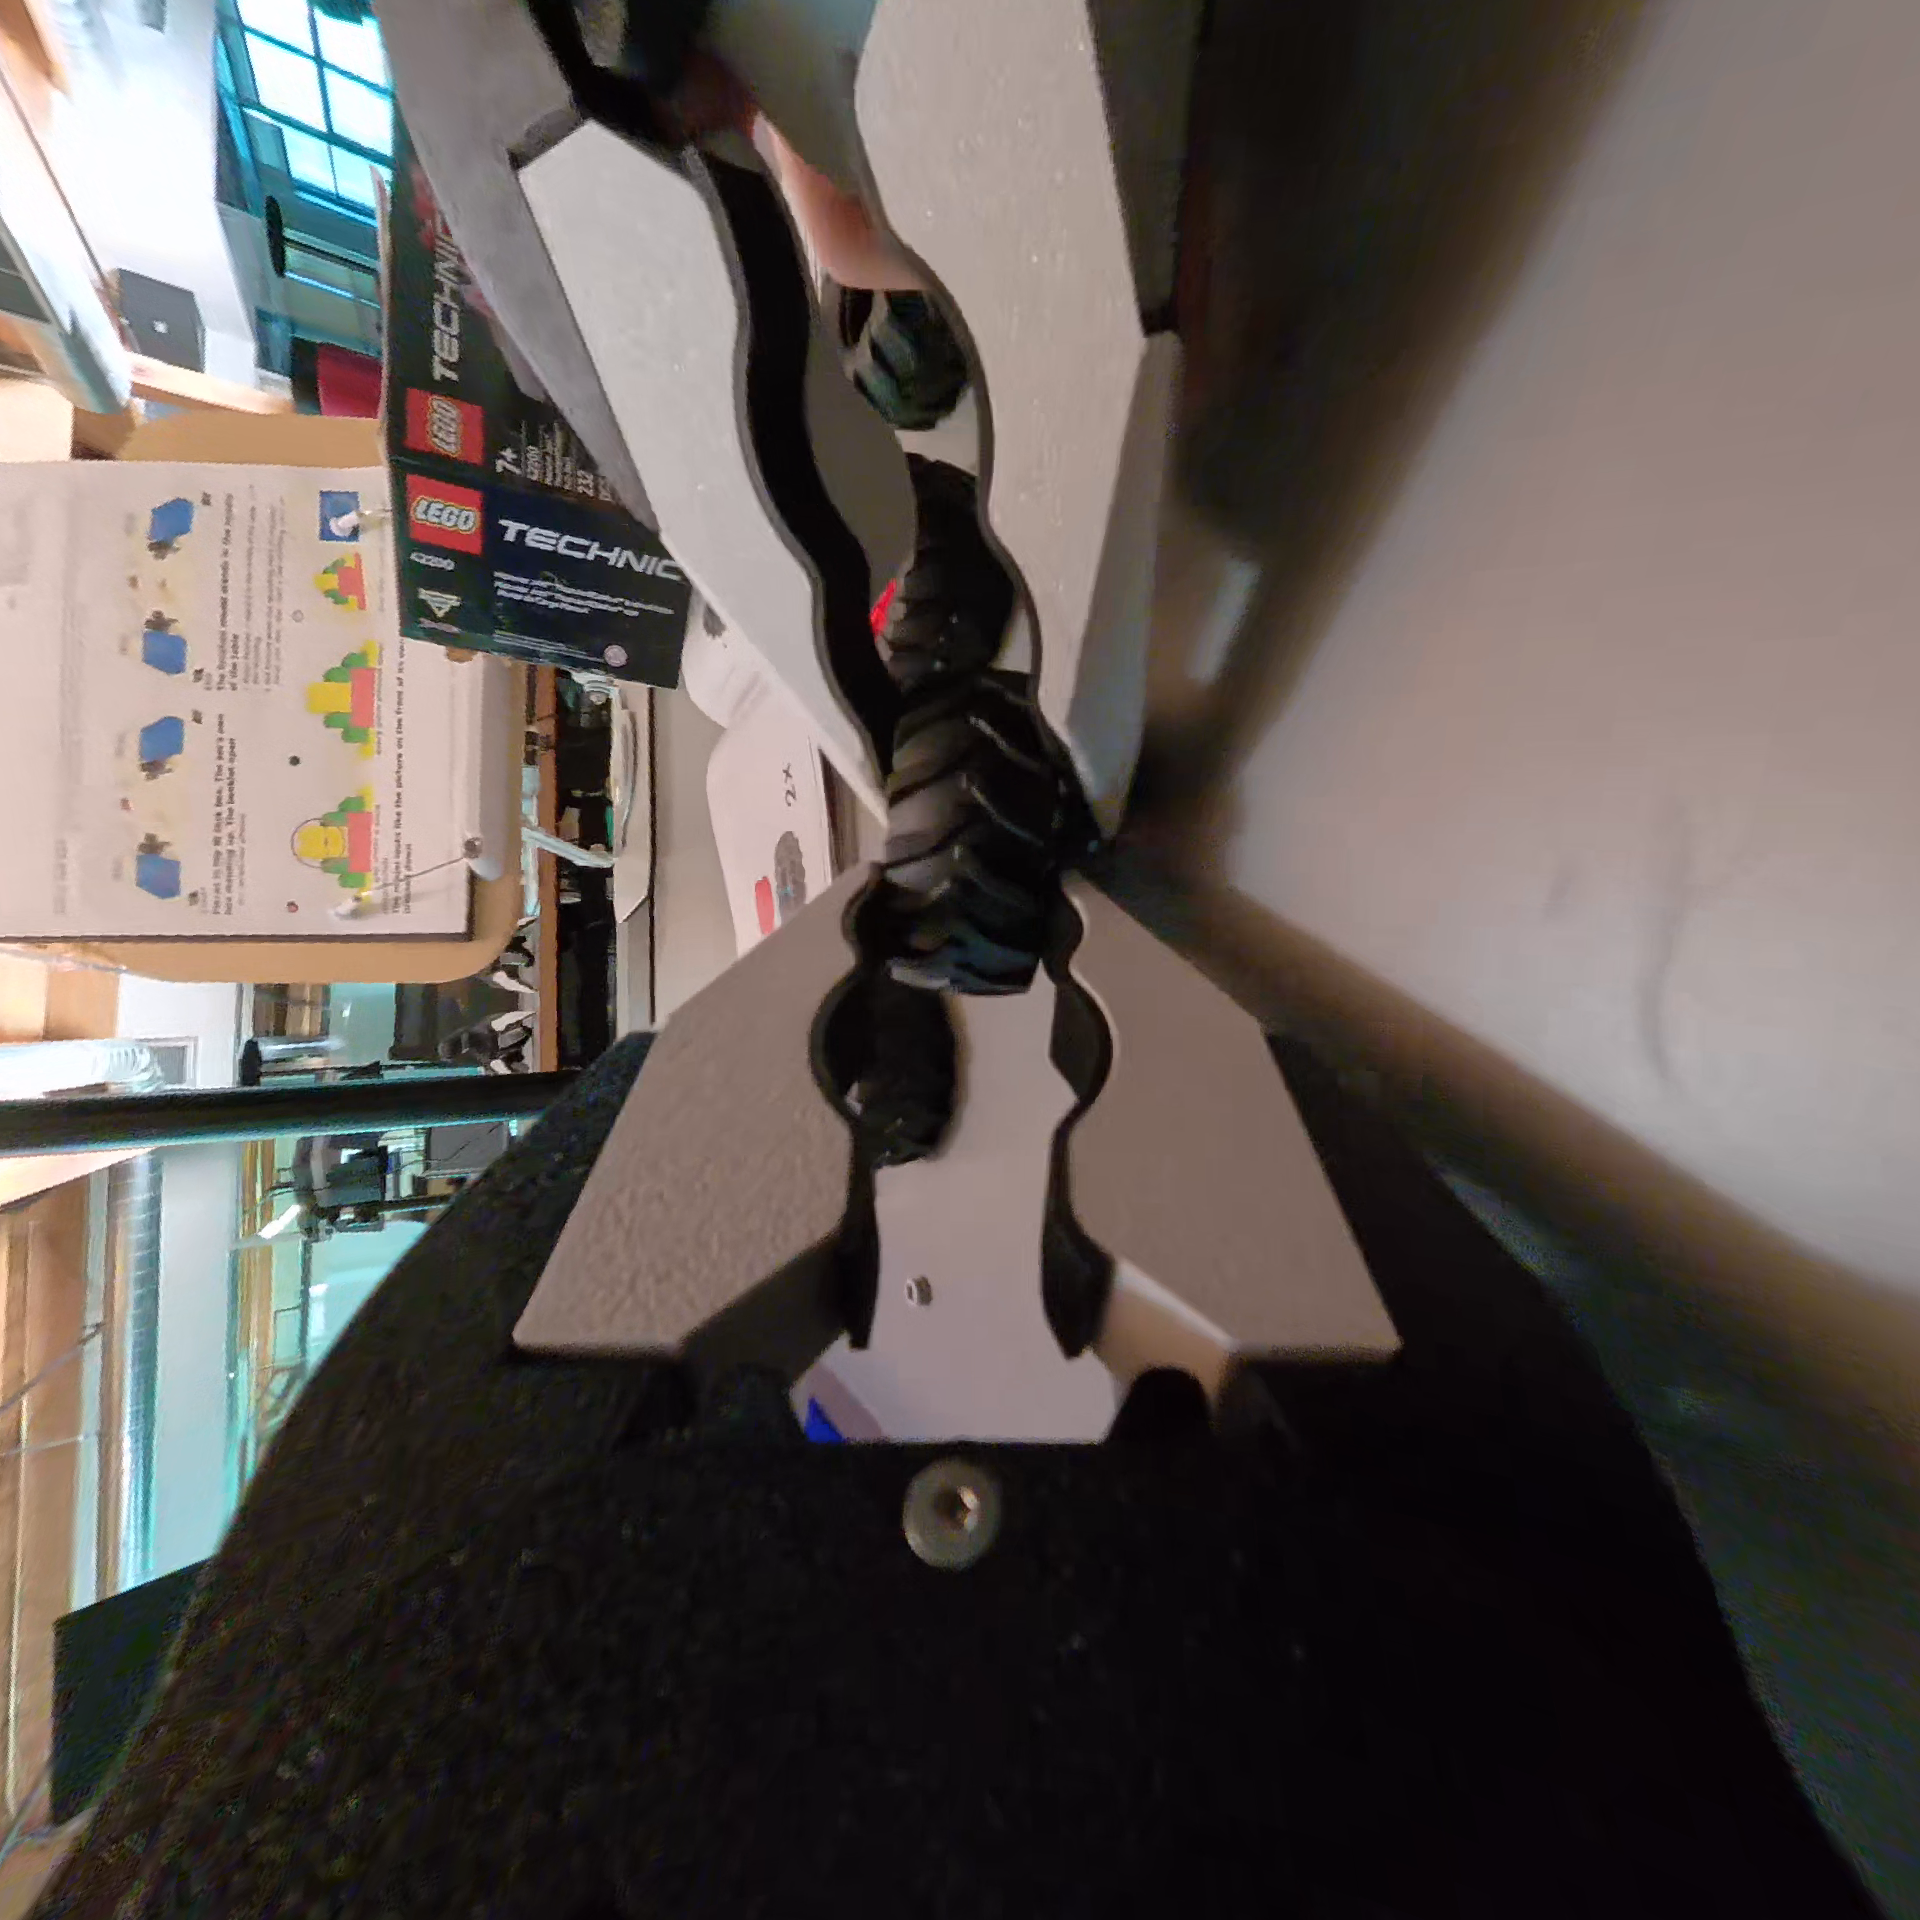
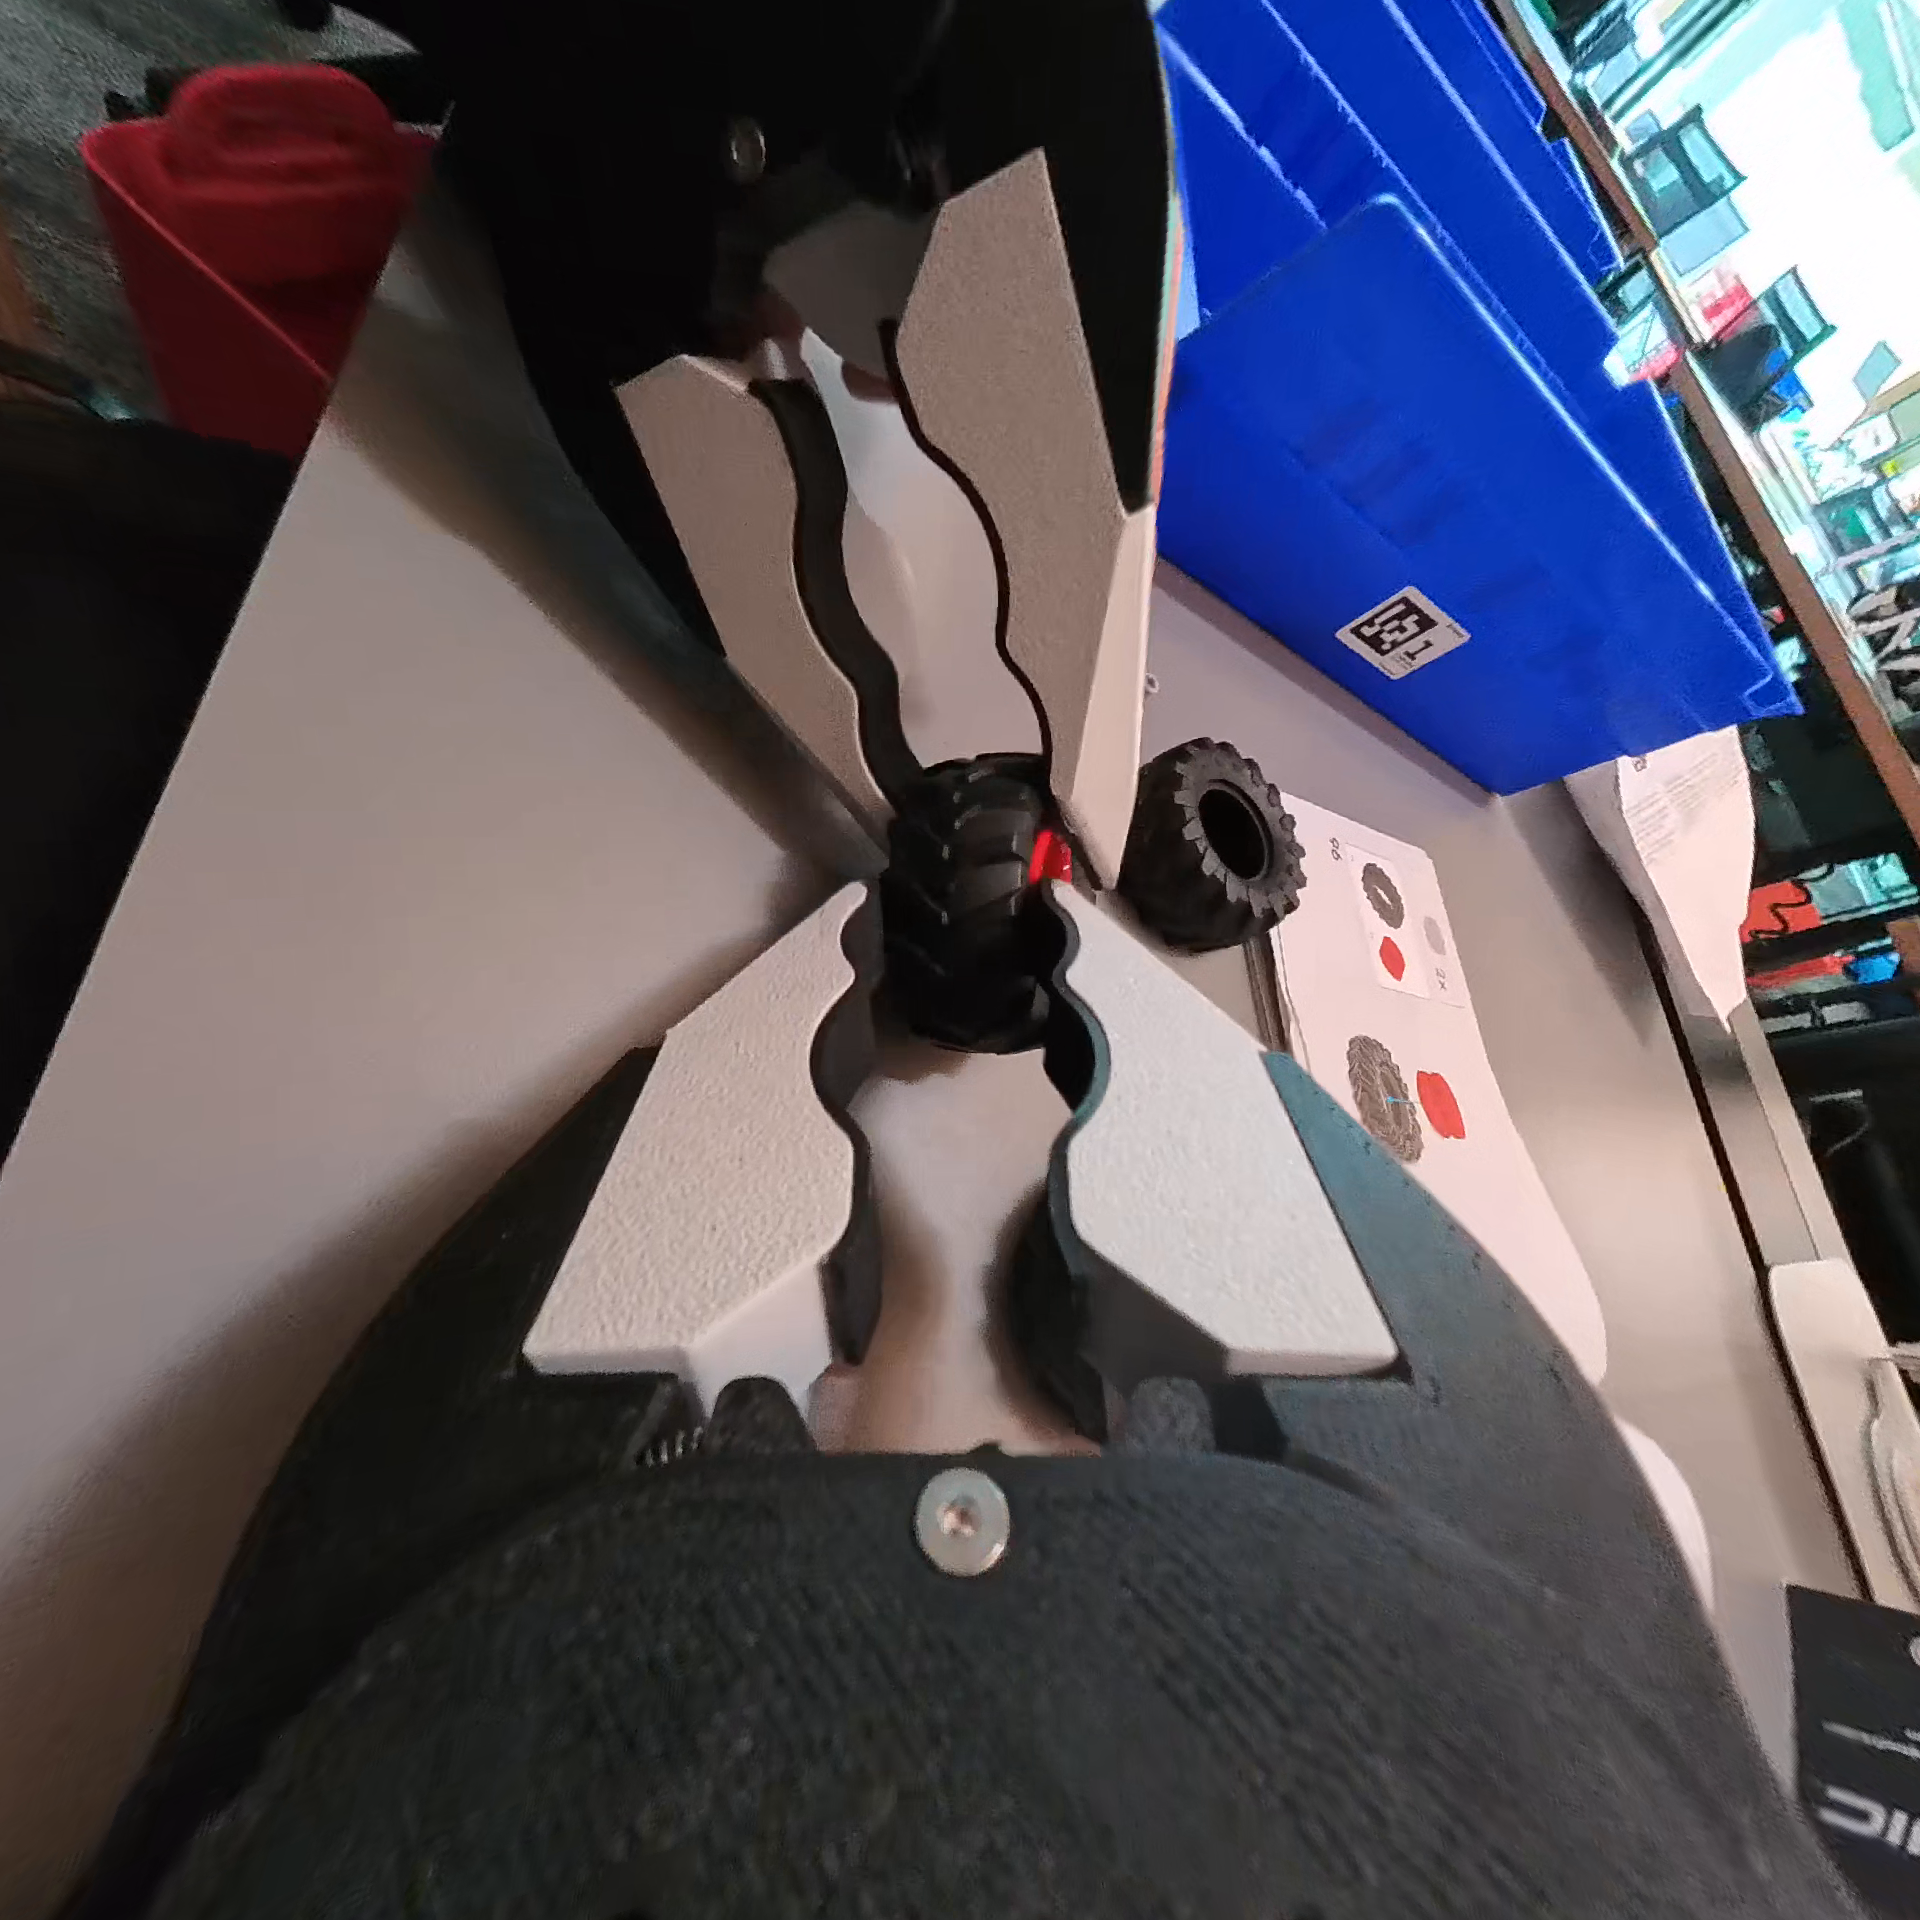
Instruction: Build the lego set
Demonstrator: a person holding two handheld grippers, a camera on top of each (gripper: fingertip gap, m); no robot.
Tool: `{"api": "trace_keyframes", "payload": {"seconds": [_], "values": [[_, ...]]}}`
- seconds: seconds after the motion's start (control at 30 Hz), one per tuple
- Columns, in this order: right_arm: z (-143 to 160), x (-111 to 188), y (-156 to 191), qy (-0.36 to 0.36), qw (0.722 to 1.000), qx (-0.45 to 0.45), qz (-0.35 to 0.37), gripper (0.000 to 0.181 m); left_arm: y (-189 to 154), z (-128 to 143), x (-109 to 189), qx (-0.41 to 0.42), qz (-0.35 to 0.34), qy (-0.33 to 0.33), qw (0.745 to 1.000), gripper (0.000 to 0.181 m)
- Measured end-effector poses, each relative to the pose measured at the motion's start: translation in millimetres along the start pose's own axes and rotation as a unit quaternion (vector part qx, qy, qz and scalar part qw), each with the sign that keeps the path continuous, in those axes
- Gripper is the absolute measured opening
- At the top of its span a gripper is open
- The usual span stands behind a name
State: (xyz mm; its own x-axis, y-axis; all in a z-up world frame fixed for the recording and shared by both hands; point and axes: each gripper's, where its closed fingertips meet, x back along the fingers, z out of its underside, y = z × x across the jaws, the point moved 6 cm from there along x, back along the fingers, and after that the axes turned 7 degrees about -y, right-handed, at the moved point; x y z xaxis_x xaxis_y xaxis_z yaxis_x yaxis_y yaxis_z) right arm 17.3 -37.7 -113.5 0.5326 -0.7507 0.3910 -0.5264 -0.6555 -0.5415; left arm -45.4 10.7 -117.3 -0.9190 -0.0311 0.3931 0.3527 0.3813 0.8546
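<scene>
Both claws meet tip to tip above bench [image 2: 436,790]. Left claw [image 1: 977,894] and right claw [image 2: 961,914] each clamp same tyre [image 2: 966,894]; red hub [image 2: 1051,858] peeks at right claw's tip. Tyre looks light, rubbery, squashy: hold tread, squeeze gently. Spare tyre [image 2: 1218,858] just beyond tips.

White table [image 2: 436,790], blue bins [image 2: 1455,499], windows [image 1: 312,94] w/ daylight, wood shelving [image 1: 42,1351]

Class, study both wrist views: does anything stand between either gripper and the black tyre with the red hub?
Nothing visible does. The left gripper and the right gripper both already clamp the black tyre, with its red hub showing at one side. The spare tyre lies on the table, clear of them.
</scene>
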Motion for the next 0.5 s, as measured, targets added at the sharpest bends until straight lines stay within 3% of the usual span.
{"api": "trace_keyframes", "payload": {"seconds": [0.13,0.27,0.37,0.5], "values": [[-5.8,2.0,-0.1,0.010,0.999,0.011,0.042,0.036,0.6,-2.4,-0.5,-0.006,0.009,0.029,1.000,0.026],[-5.5,-3.6,9.3,0.054,0.995,0.063,0.049,0.027,-4.1,-7.9,0.4,-0.013,0.014,0.081,0.997,0.026],[-5.7,-3.6,14.0,0.060,0.994,0.081,0.040,0.026,-7.4,-12.2,3.3,-0.032,0.040,0.114,0.992,0.025],[-4.9,1.6,13.0,0.059,0.997,0.047,0.001,0.024,-4.9,-18.3,5.8,-0.009,0.096,0.100,0.990,0.024]]}}
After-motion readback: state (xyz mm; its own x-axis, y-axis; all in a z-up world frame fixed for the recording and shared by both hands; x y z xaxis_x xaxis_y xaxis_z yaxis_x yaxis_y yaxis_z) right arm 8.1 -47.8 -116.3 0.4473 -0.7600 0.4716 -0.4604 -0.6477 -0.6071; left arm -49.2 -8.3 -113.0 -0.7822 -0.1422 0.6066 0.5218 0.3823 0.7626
